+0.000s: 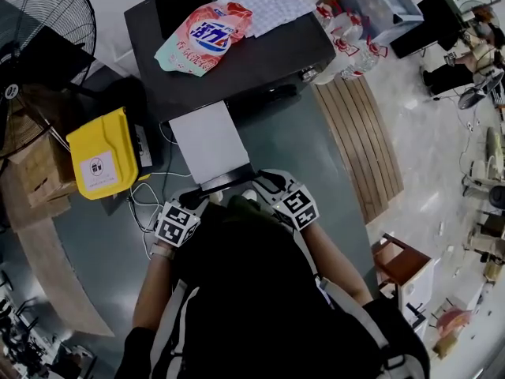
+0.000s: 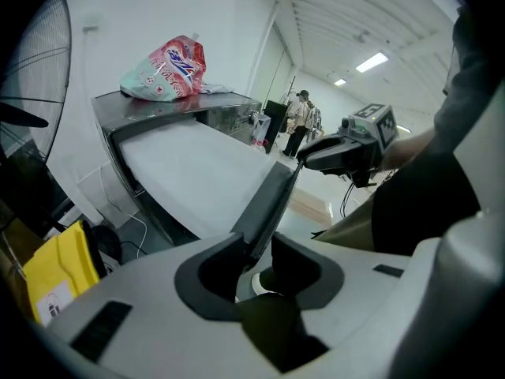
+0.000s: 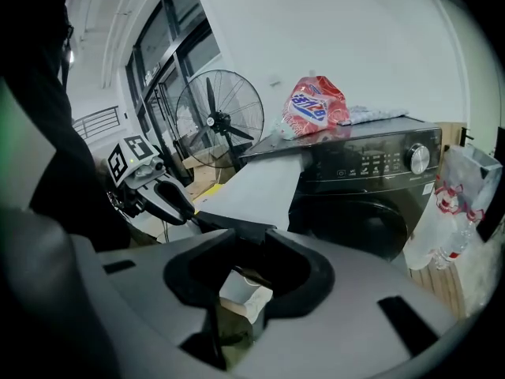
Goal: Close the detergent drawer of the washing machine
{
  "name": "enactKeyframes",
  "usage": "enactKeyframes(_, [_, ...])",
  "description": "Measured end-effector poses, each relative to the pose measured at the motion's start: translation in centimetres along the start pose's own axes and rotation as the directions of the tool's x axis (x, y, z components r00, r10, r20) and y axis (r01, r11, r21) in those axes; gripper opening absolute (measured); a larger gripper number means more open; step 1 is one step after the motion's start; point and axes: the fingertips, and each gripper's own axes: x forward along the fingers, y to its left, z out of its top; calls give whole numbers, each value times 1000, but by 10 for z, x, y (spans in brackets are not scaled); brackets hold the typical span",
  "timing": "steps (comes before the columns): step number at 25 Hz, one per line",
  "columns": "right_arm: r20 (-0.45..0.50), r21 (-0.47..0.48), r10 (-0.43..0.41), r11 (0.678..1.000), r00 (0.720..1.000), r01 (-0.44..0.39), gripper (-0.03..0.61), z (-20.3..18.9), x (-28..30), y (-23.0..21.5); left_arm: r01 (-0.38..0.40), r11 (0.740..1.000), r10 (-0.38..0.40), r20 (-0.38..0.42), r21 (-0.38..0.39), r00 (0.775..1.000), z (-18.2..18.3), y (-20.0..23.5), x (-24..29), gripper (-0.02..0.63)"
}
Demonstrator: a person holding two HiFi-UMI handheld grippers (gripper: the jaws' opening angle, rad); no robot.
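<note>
Head view shows the detergent drawer (image 1: 209, 139) sticking far out of the washing machine (image 1: 268, 61), left tool (image 1: 207, 199) and right tool (image 1: 259, 185) both clamped on its front lip, so the whole push-in looks still left.

The head view looks steeply down from above, just in front of the washing machine (image 1: 276, 54) (the person's torso (image 1: 260, 290) fills its lower half). Both gripper views sit low and close before the machine, looking up along the pulled-out drawer (image 2: 189, 172) from opposite sides. All three share the drawer and the detergent pouch (image 1: 203, 36) atop the machine.
</note>
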Motion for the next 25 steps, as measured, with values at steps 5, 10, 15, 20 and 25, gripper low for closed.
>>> enactKeyframes(5, [11, 10, -17, 1000, 1000, 17, 126, 17, 11, -10, 7, 1000, -7, 5, 8, 1000, 13, 18, -1, 115])
enactKeyframes(10, [8, 12, -35, 999, 999, 35, 127, 32, 25, -22, -3, 1000, 3, 11, 5, 1000, 25, 38, 3, 115])
enactKeyframes(15, [8, 14, -53, 999, 999, 52, 129, 46, 38, -31, 10, 1000, -10, 25, 17, 1000, 36, 56, 2, 114])
enactKeyframes(20, [20, 27, -76, 997, 997, 76, 132, 58, 50, -38, 22, 1000, -22, 33, 16, 999, 44, 72, 0, 114])
enactKeyframes(25, [24, 35, -100, 994, 995, 99, 132, 73, 64, -49, 30, 999, -31, 44, 27, 999, 55, 92, 0, 110])
